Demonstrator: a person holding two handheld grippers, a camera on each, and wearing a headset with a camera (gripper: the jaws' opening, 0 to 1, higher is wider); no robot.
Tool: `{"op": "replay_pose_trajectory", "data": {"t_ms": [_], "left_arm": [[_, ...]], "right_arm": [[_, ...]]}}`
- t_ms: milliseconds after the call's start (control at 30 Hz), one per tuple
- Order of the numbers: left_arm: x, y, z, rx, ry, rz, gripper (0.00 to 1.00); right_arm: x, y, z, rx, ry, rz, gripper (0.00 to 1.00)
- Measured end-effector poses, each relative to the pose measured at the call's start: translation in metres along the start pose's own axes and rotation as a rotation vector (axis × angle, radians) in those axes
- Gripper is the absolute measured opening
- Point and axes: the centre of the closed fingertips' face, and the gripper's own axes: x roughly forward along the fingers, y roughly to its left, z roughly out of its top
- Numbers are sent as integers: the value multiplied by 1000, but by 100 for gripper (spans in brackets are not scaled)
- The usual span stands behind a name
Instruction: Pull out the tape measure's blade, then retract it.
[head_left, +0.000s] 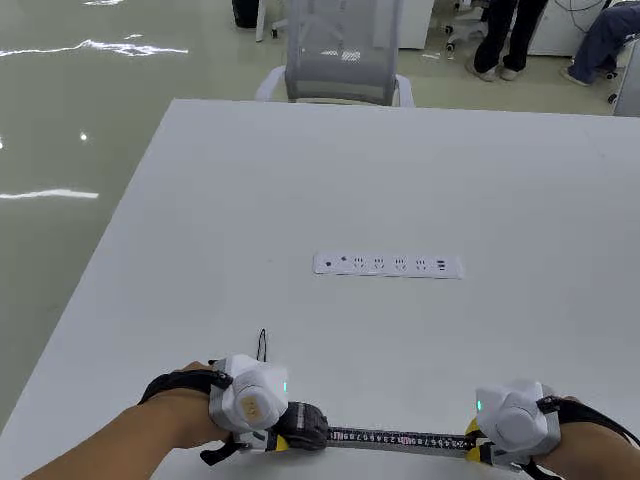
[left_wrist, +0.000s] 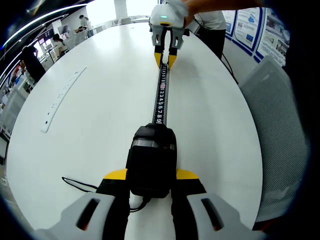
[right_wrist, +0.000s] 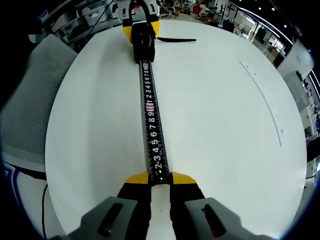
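Closest, the left gripper (left_wrist: 151, 176) is clenched on the black tape measure case (left_wrist: 151, 152). The right gripper (right_wrist: 160, 178) pinches the tip of the blade (right_wrist: 150, 105), which lies stretched flat on the table (head_left: 400, 170) between them. To retract it well, I think the right gripper should travel slowly toward the case, with the blade straight, no snapping. Counted: two grippers, one tape measure, one power strip (head_left: 388, 265) beyond them.

Tape measure (left_wrist: 151, 160) sits in left claw (left_wrist: 151, 175), blade (left_wrist: 161, 95) reaching right claw (right_wrist: 160, 177); power strip (head_left: 388, 265) beyond on table (head_left: 400, 170)
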Motion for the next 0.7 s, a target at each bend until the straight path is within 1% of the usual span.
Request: {"op": "replay_pose_trajectory", "data": {"t_ms": [67,700], "left_arm": [[0,0,0,0,1,0,27],[1,0,0,1,4,-1,27]], "right_arm": [[-1,0,-1,10,1,0,12],[-5,-2,-12,8,19,-3,12]]}}
